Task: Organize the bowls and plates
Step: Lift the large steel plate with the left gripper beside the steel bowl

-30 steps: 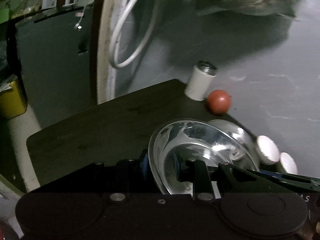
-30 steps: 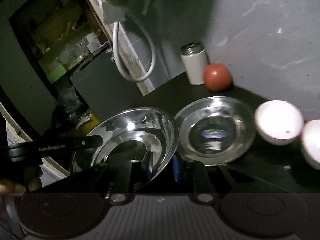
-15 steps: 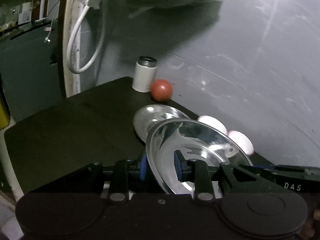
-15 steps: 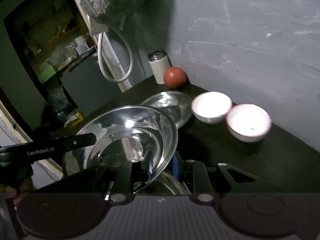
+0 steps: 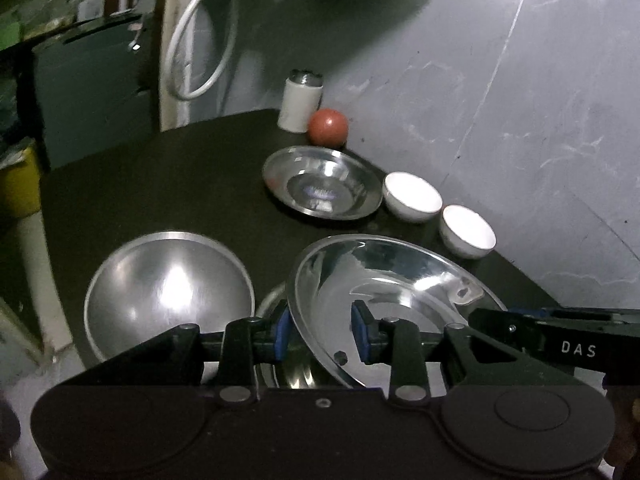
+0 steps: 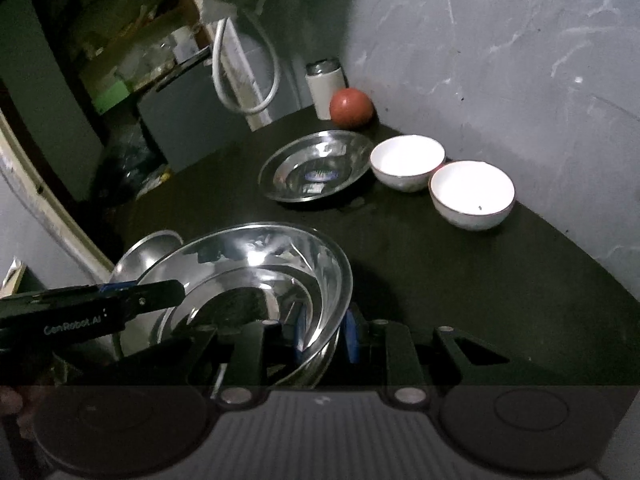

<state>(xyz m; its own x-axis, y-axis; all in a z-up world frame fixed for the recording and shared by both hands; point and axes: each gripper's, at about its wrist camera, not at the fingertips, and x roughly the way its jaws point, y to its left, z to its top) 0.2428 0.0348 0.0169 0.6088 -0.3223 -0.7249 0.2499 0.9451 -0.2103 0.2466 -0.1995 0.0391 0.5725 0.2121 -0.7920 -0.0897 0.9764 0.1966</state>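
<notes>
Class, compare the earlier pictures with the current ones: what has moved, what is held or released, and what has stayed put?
Both grippers, left and right, have drawn back from the wall, still clamped on the steel plate. An overturned steel bowl has come into view. The steel dish, two white bowls, red ball and white can stayed put.

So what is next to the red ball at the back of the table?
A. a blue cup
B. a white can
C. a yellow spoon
B: the white can stands right beside the red ball at the table's far edge, against the wall.
</notes>
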